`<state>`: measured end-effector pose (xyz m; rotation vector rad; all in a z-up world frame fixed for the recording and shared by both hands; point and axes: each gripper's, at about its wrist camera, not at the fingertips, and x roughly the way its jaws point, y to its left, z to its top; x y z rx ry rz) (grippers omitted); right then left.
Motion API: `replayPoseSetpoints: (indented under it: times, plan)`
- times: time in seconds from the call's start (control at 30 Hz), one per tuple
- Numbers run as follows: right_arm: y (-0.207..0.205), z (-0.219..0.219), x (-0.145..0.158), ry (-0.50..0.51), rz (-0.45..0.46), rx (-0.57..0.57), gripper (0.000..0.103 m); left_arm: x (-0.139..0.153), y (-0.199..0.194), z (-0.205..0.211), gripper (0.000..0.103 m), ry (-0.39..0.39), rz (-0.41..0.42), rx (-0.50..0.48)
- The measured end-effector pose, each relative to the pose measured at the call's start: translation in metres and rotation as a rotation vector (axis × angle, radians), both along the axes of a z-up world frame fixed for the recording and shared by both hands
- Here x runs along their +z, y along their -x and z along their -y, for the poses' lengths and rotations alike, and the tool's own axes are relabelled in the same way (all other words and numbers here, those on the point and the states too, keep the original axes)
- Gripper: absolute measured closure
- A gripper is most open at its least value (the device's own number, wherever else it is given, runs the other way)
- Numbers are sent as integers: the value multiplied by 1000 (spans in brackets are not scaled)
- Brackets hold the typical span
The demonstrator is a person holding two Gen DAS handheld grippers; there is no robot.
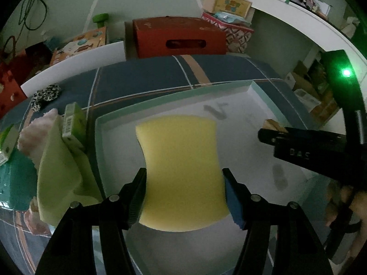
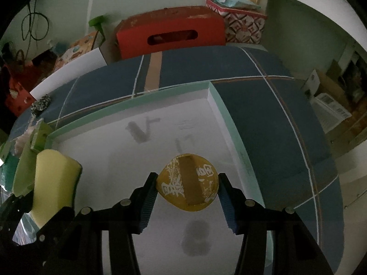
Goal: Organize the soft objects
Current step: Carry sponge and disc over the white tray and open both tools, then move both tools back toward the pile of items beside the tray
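**Both grippers loaded above the tray**

While the left gripper (image 1: 184, 190) clamps a yellow sponge (image 1: 181, 171) over the white tray (image 1: 174, 91), the right gripper (image 2: 187, 193) grasps a round golden pad (image 2: 188, 183) above the tray's near right part.

Yellow pouch (image 2: 188, 183) in right tool (image 2: 187, 194)

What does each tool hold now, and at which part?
Left tool: yellow sponge, gripped at its narrow waist. Right tool: round yellow pouch, gripped at its side edges.
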<state>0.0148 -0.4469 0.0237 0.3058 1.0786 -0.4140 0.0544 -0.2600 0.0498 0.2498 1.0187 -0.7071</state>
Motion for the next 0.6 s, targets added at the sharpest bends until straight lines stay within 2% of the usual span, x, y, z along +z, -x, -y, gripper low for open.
replayPoseSetpoints:
  times: [0.17, 0.3, 0.47, 0.53, 0.6]
  plan:
    - [-3, -1, 2, 1, -13, 6, 46, 2, 2, 7, 35, 8, -3, -26]
    - [-3, -3, 9, -2, -1, 17, 33, 9, 6, 8, 31, 5, 8, -42]
    - [-3, -10, 17, 21, -14, 32, 27, 16, 6, 3, 29, -13, 16, -29]
    - [-3, -12, 20, 22, -15, 36, 26, 22, 6, -2, 18, -2, 28, -22]
    - [-2, -15, 25, 30, -22, 43, 22, 28, 6, -6, 18, 7, 37, -15]
